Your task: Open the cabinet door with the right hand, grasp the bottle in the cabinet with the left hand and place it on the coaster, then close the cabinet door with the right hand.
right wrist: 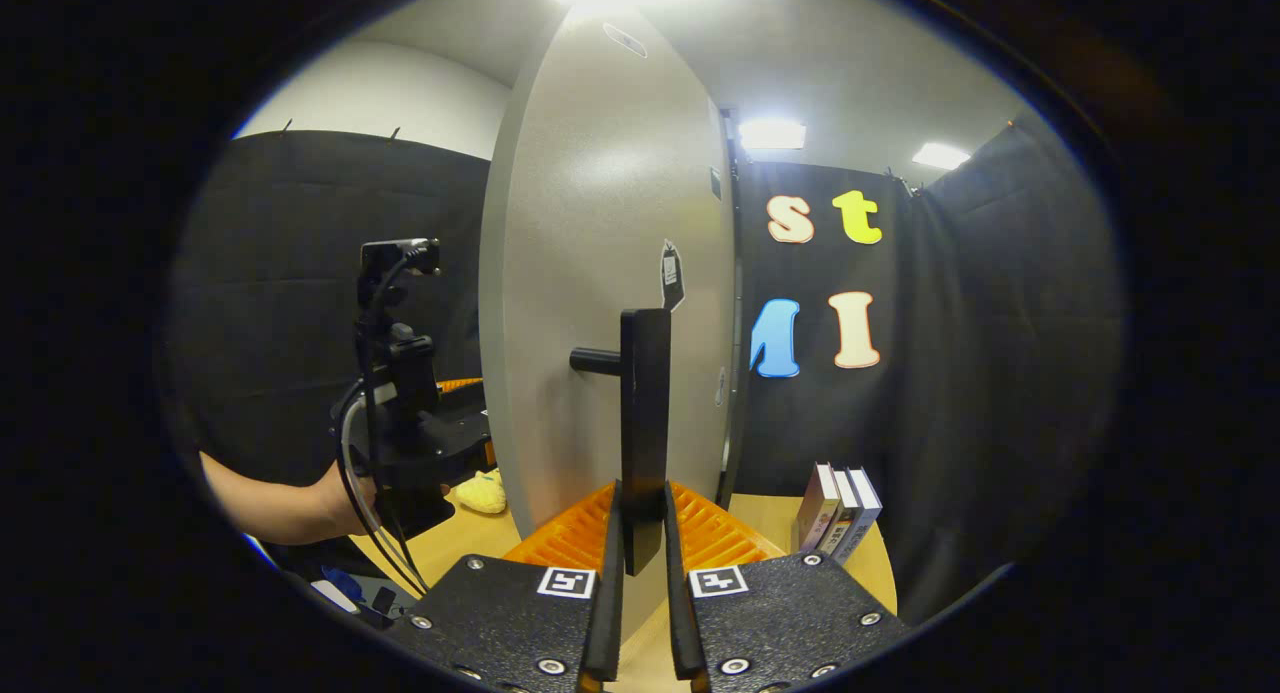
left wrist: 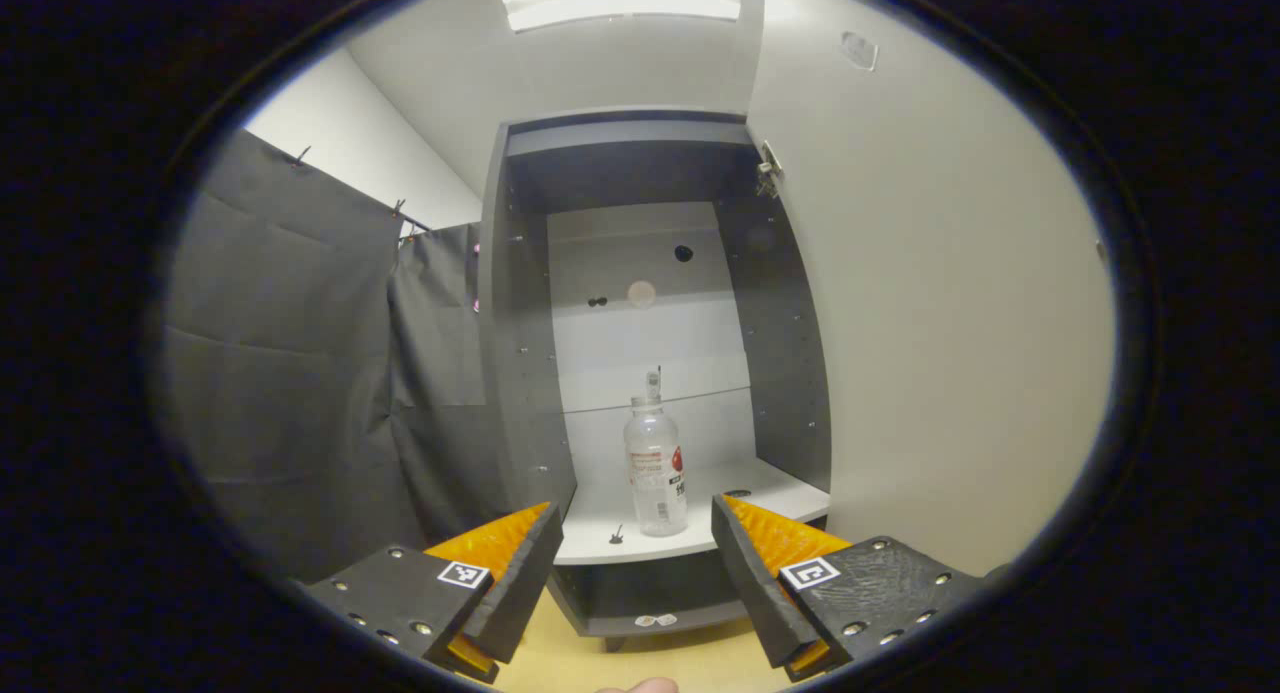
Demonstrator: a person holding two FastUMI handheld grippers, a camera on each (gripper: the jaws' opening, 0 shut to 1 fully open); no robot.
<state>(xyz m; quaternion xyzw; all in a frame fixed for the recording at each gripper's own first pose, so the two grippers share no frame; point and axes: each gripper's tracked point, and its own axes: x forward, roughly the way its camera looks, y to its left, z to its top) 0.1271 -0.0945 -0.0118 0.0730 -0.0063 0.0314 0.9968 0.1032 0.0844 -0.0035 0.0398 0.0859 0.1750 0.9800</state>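
In the left gripper view the dark cabinet [left wrist: 520, 353] stands open, its pale door [left wrist: 930, 313] swung out to the right. A clear plastic bottle [left wrist: 655, 468] with a red-marked label stands upright on the white lower shelf [left wrist: 600, 533]. My left gripper [left wrist: 632, 563] is open, a short way in front of the shelf, the bottle showing between its fingers. In the right gripper view my right gripper [right wrist: 641, 553] is shut on the black bar handle [right wrist: 645, 423] of the door [right wrist: 600, 273]. The left gripper [right wrist: 410, 413] and the hand holding it appear left of the door.
Three books [right wrist: 838, 518] stand on the wooden table [right wrist: 770, 518] right of the door. A pale yellow item [right wrist: 483, 493] lies on the table left of the door. A small dark object [left wrist: 617, 536] lies on the shelf beside the bottle. Black cloth walls surround the booth.
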